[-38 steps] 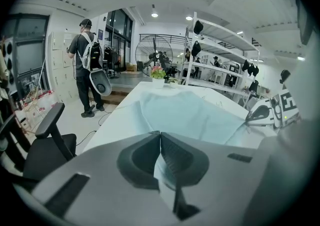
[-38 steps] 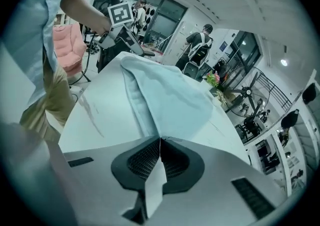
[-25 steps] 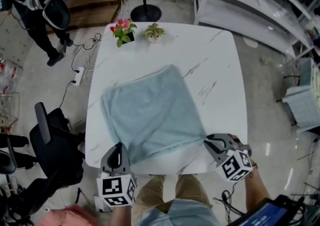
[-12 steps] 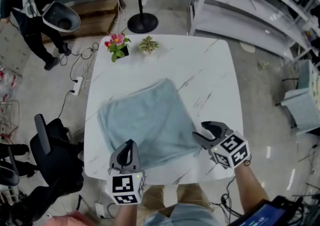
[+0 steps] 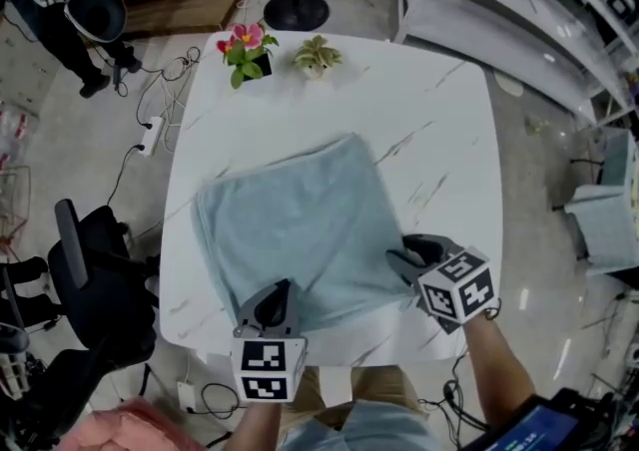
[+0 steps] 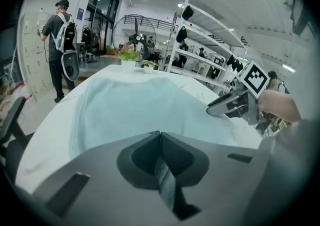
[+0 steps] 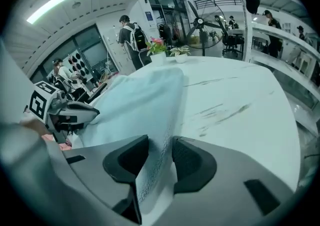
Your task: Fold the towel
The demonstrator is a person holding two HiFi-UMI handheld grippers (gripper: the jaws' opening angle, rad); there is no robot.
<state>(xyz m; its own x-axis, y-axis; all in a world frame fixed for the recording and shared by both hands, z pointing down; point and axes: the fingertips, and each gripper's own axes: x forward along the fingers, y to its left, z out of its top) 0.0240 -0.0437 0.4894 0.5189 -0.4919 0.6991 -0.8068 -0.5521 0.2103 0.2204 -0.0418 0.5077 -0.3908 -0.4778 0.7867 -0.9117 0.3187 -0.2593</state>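
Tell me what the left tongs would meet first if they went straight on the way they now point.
Probably the light blue towel: its near edge lies just ahead of the shut left tongs.

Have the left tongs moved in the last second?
Yes. The left tongs moved right, from the white marble table's bare near-left corner to over the pale blue towel's near edge.

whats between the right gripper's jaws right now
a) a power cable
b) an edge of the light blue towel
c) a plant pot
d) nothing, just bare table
b: in the right gripper view the right gripper has its jaws apart, with an edge of the towel standing up between them. The jaws have just been closing a little but do not clearly clamp the cloth.
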